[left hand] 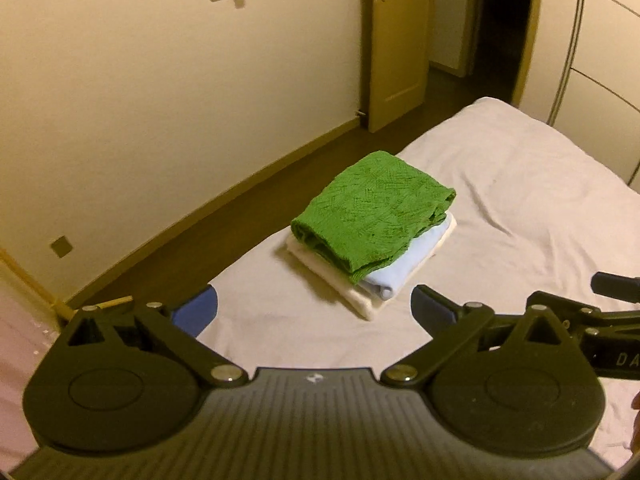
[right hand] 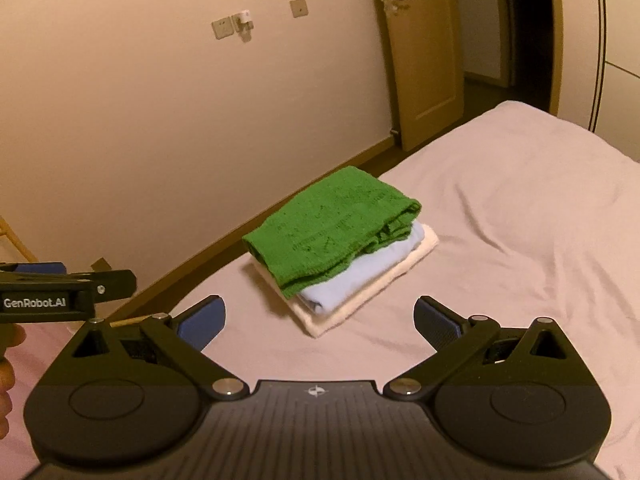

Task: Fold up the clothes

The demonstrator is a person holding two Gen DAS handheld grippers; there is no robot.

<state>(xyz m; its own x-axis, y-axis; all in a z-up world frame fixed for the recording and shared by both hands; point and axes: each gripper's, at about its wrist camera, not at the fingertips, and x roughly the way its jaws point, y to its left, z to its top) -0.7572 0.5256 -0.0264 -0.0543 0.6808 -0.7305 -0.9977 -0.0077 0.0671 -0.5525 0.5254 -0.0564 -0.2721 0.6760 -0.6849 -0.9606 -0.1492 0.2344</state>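
Note:
A folded stack lies on the bed near its left edge: a green knit garment on top, a light blue piece under it, a cream piece at the bottom. My left gripper hovers open just short of the stack, nothing between its blue pads. My right gripper is likewise open and empty in front of the stack. Each gripper shows at the edge of the other's view, as the right gripper and the left gripper.
The bed's white sheet is wrinkled and stretches right and back. A dark floor strip runs between bed and wall. An open door and a wardrobe stand at the back. A hand shows at the left.

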